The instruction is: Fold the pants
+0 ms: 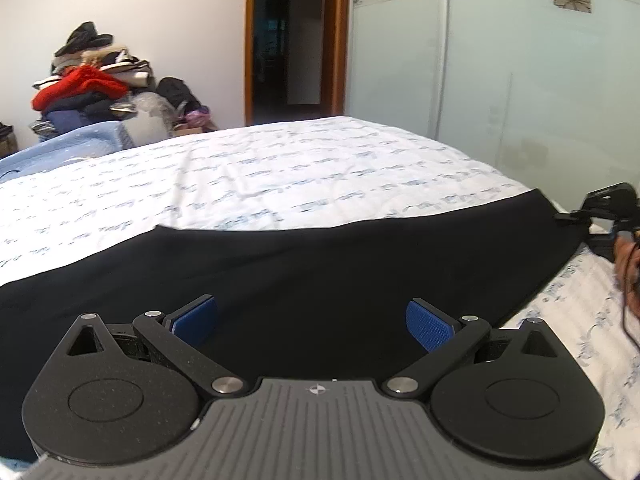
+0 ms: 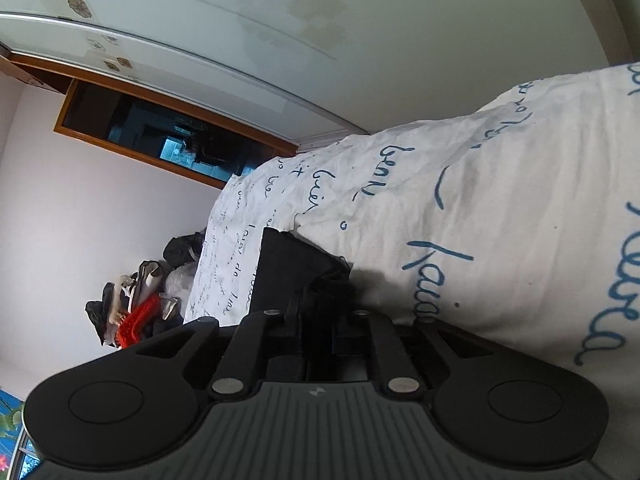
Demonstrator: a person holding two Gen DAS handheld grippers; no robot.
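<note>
Only from right wrist: tongs (image 2: 320,312) pinching pants (image 2: 288,276)

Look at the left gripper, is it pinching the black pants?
No, the left gripper is wide open, its blue pads spread apart above the black pants on the bed.

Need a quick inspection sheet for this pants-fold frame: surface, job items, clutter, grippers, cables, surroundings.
Surface: bed with white script-print sheet, lightly wrinkled.
Job's things: black pants spread flat across the near side of the bed.
Clutter: pile of clothes stacked beyond the bed's far left corner; light blue cloth at the bed's left edge.
Grippers: left hand-held gripper open over the pants, blue pads apart; right hand-held gripper shut on the pants edge, at the far right of the left wrist view.
Cables: nothing seen.
Surroundings: wood-framed doorway, dark beyond; pale wardrobe doors with flower print; plain white wall.
</note>
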